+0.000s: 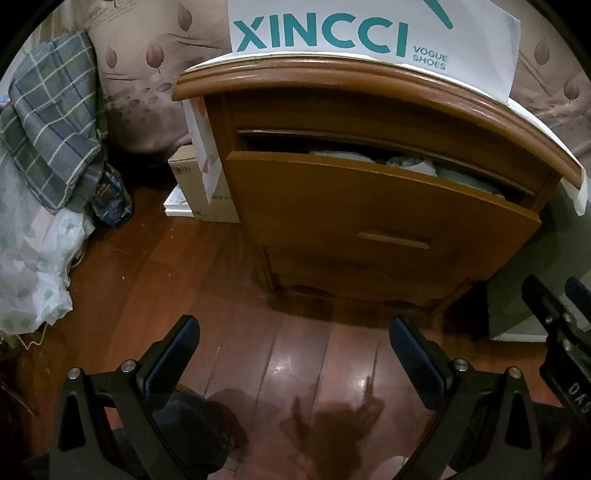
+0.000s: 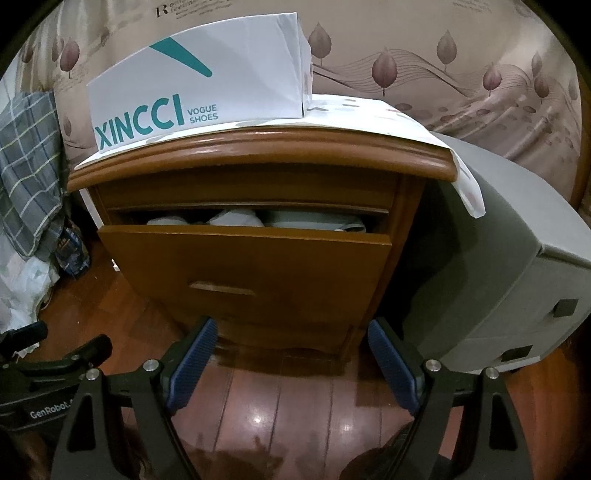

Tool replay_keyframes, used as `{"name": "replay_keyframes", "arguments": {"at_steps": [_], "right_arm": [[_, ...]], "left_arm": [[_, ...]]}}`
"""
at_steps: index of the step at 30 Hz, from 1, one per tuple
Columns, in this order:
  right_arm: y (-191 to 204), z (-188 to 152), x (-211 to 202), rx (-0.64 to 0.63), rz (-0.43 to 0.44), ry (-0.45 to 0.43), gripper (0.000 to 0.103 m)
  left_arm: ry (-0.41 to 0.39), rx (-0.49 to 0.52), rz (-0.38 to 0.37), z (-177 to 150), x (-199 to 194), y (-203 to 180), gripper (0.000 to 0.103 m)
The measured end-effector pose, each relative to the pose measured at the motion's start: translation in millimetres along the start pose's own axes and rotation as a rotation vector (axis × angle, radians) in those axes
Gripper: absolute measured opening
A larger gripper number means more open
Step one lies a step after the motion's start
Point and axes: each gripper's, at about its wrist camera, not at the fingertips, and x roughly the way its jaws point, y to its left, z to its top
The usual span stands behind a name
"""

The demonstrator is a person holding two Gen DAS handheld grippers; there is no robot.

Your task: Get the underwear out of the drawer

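The drawer of the brown nightstand is pulled out a little, and pale underwear peeks over its front, mostly hidden inside. A white shoe box sits on top. A grey box stands just beside it. The left gripper and right gripper hang over the wood floor, jaws wide open, holding nothing.

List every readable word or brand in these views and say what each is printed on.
"XINCCI" in teal, on the white cardboard shoe box atop the wooden nightstand.
"VOGUE SHOES", small teal print on the same box.
"GenRobot", partly cut off, on the black left gripper body seen in the right wrist view.
Print on the beige leaf-patterned headboard starts with "R"; the rest is too blurred.
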Motion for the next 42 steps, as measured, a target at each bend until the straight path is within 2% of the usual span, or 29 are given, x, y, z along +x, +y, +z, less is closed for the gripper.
{"name": "replay_keyframes", "arguments": {"at_steps": [42], "right_arm": [[-14, 1, 2, 0.071, 0.022, 0.022, 0.086]], "left_arm": [[-0.002, 0.003, -0.003, 2, -1, -5, 0.102]]}}
